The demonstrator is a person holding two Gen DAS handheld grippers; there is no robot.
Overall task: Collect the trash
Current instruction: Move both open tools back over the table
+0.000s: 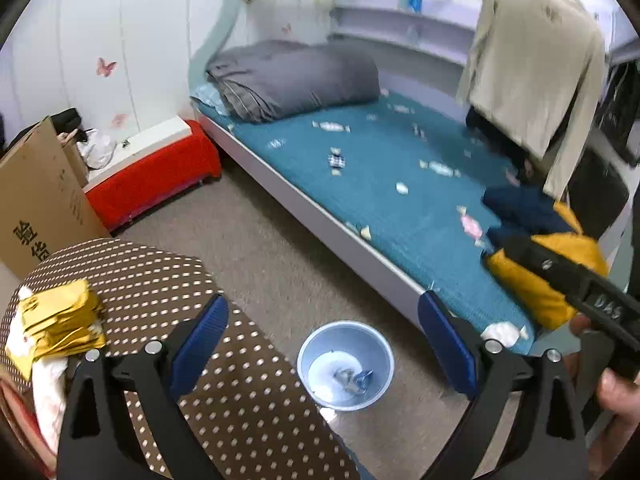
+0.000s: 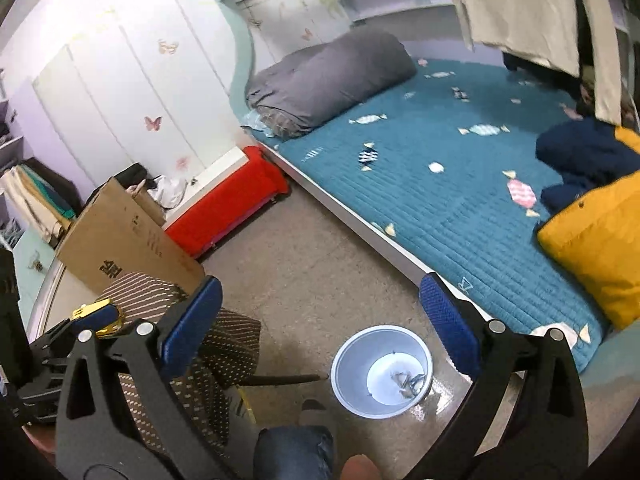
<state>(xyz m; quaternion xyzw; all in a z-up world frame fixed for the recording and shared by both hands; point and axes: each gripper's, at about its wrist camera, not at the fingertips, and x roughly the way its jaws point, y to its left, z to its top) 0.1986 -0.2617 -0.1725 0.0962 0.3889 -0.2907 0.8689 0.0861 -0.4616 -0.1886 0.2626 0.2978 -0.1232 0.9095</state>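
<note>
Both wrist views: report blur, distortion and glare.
Left wrist view: heavy fisheye bending of the bed edge; the beige garment and the right gripper's body at the right are motion-smeared. Right wrist view: same barrel distortion, sharper overall; the white wardrobe looks washed out.

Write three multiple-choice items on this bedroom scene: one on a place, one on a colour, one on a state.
1. Where does the round pale blue plastic bin stand?
A. on the bed
B. on the floor beside the bed
C. on the dotted cushion

2. What colour is the low storage box by the white wardrobe?
A. red
B. green
C. black

3. How do the left gripper and right gripper stand?
A. both shut on wrappers
B. one open, one shut
C. both open and empty

Key: B, carpet surrounds the bin; A, its front is bright red; C, nothing lies between either pair of blue pads.
</note>
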